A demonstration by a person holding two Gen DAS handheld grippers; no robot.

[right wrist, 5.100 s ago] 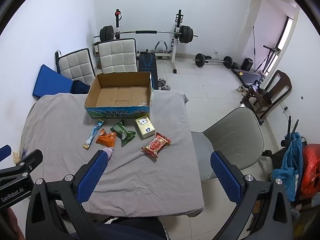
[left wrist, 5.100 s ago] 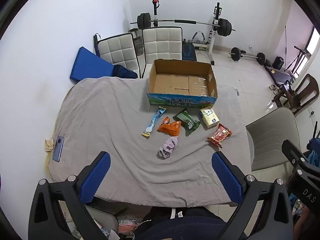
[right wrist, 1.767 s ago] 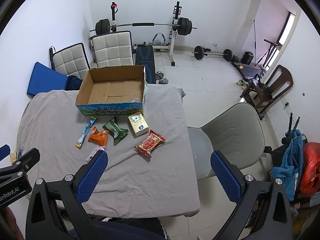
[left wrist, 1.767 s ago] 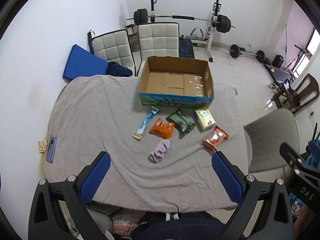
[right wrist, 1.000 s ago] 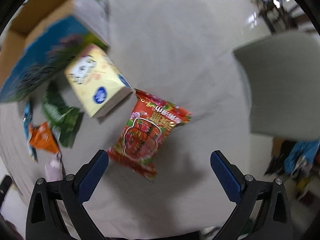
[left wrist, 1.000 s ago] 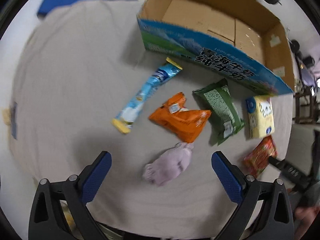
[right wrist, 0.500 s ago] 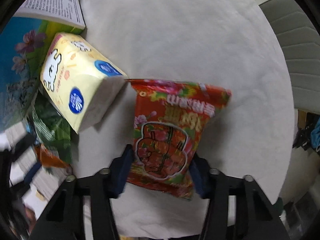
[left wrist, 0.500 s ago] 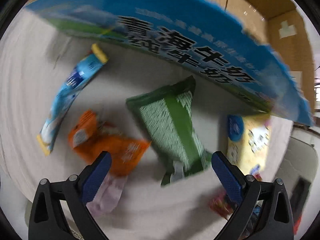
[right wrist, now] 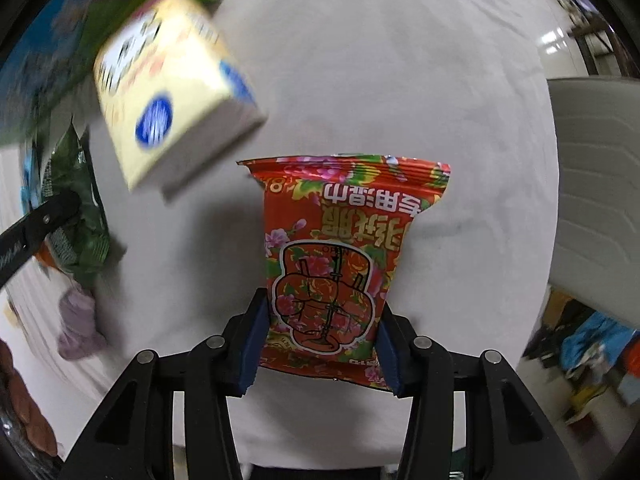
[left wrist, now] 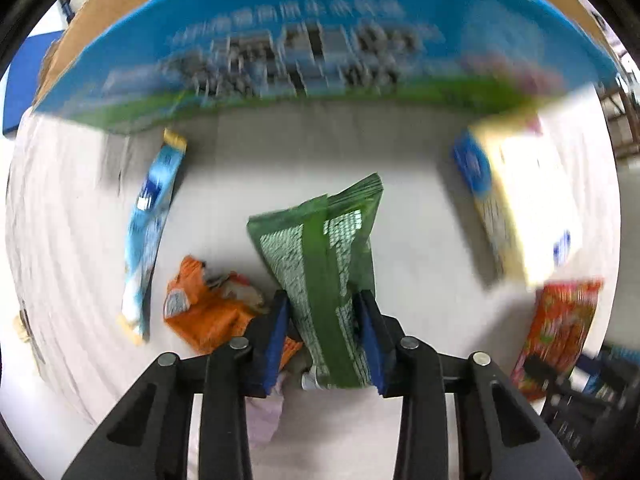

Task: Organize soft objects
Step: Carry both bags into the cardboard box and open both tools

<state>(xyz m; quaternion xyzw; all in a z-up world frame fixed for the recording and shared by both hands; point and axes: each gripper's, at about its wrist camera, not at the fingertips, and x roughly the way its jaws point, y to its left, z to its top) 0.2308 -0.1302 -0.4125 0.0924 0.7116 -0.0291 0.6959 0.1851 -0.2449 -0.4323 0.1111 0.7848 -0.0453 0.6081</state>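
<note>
- Table (right wrist: 400, 60): covered in a grey cloth, everything sits on it.
- Box (left wrist: 312, 44): cardboard, blue-green printed front wall, blurred; stands at the far edge of the left wrist view, beyond the snacks.
- Yellow pack (right wrist: 172, 88): soft, pale yellow with blue ovals, blurred; lies near the box, left of and beyond the red bag (right wrist: 340, 264).
- Red bag: floral print with a line drawing, crimped top edge pointing away; its near end sits between the blue pads of the right gripper (right wrist: 318, 344), which is clamped on it from both sides, pointing forward and down at the table.
- Green bag (left wrist: 324, 280): dark green with a white-dotted panel and a centre seam, tilted up off the cloth; the left gripper (left wrist: 324, 340) is squeezed onto its near end.
- Blue stick pack (left wrist: 150, 232): long, thin, lies left of the green bag, one end near the box.
- Orange bag (left wrist: 204, 312): crumpled, just beside the left gripper's left finger.
- Purple cloth (right wrist: 78, 324): small bundle, near the table's front edge.
</note>
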